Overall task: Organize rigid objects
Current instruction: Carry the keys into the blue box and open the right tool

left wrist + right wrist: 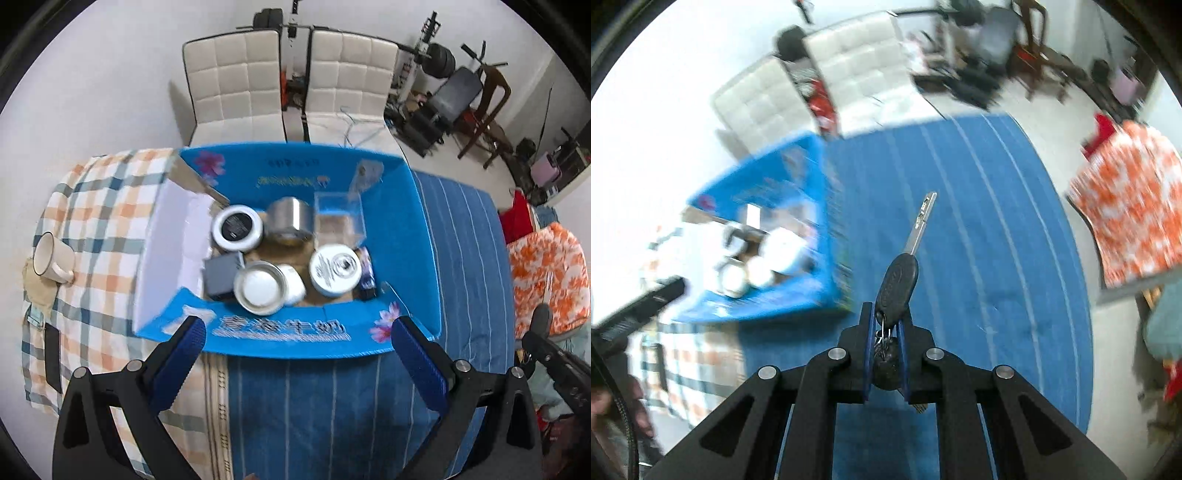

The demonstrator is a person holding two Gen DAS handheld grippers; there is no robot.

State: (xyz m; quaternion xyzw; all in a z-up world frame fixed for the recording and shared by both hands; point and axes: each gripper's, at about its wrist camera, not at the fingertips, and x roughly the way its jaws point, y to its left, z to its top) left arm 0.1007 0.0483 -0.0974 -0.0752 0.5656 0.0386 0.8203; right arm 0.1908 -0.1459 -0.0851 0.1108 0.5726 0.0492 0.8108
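Behind the table 2 white padded chairs (288,77) are standing against a white wall, with gym gear (439,59) off to the right. You're working over a table covered by a blue striped cloth (332,406) and a checked cloth (99,206), the 2 lying side by side.

Your left gripper (297,345) is hanging with its fingers spread wide, nothing between the blue pads (184,354). It's sitting just in front of the blue box (421,236), which is open on top. Inside the box you're seeing a black-lidded round tin (237,227), a metal cylinder (290,220), a clear plastic case (341,218), a white round tin (335,270), a shallow metal dish (259,288), a small white jar (294,287) touching the dish, a grey cube (221,275) and a dark item at the right edge, too blurred to name. A white mug (51,258) is lying on its side on the checked cloth, well left of the box.

Your right gripper (886,325) is pinching a key (901,277) by its black head and key ring, blade pointing forward and up, above the blue striped cloth. From this view the box is sitting to the left of the key, blurred. An orange patterned fabric (1126,206) is showing at the far right.
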